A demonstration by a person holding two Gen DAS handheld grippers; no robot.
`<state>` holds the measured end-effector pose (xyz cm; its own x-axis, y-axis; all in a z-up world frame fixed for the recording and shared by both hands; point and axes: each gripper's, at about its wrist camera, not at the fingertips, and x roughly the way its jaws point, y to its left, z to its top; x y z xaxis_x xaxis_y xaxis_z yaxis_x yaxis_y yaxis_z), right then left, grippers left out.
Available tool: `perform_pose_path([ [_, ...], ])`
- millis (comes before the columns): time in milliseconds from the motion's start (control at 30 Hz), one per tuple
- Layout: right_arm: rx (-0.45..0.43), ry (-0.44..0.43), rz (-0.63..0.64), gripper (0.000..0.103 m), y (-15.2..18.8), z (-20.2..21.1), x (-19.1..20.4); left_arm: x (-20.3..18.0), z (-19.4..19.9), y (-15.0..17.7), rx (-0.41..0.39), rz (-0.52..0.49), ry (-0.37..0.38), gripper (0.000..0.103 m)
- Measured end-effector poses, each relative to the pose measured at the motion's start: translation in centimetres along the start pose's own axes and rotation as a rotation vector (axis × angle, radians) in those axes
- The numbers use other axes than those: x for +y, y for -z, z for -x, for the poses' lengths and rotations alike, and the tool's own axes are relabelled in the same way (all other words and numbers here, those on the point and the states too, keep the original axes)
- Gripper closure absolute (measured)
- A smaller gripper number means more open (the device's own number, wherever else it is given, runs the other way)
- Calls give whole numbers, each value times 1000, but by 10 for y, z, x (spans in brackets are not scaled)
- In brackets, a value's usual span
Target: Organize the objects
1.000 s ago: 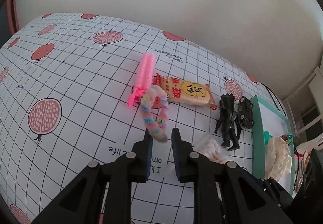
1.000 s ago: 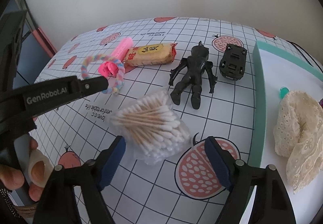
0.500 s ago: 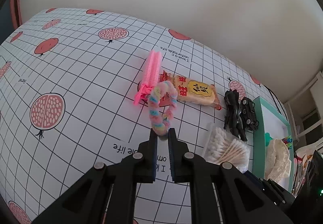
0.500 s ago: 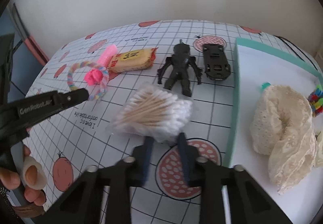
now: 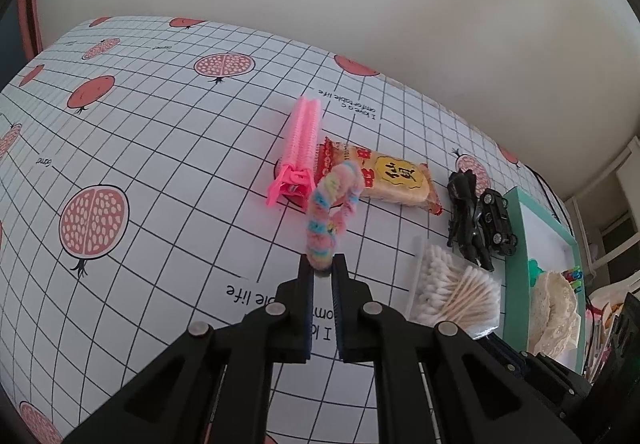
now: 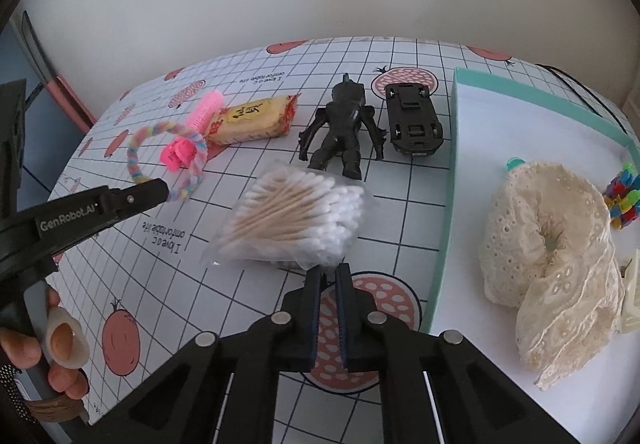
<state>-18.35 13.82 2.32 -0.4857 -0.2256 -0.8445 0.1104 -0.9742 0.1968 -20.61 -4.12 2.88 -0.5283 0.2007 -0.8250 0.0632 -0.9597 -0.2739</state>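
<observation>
Between its fingertips, the left gripper (image 5: 323, 268) is pinching the pastel loop (image 5: 326, 211); the right gripper (image 6: 328, 274) is gripping the cotton-swab bag (image 6: 292, 219) edge

Soft, even daylight — sharp, fisheye-bowed edges

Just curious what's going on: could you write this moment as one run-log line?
left gripper: shut on pastel fuzzy ring | right gripper: shut on clear cotton-swab bag | teal-rimmed tray: awaiting both
</observation>
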Motion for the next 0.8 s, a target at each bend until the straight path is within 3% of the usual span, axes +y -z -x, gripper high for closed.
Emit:
perform_pose_path([
  [100, 4, -8, 5, 87, 0, 1, 1, -3, -1, 0, -6, -19, -3, 95],
  [167, 1, -9, 19, 64, 0, 3, 4, -5, -2, 0, -8, -31, -12, 95],
  [233, -7, -20, 27, 55, -1, 6, 7, -7, -3, -4, -16, -42, -29, 90],
  [400, -23, -9, 52, 49, -3, 15, 7, -10, 1, -20, -60, -50, -38, 83],
  [633, -90, 23, 89, 44, -10, 41, 9, -5, -11, -27, -46, -1, -18, 83],
  [800, -116, -30, 81, 41, -20, 49, 18, 2, -16, -29, -44, 22, -5, 83],
])
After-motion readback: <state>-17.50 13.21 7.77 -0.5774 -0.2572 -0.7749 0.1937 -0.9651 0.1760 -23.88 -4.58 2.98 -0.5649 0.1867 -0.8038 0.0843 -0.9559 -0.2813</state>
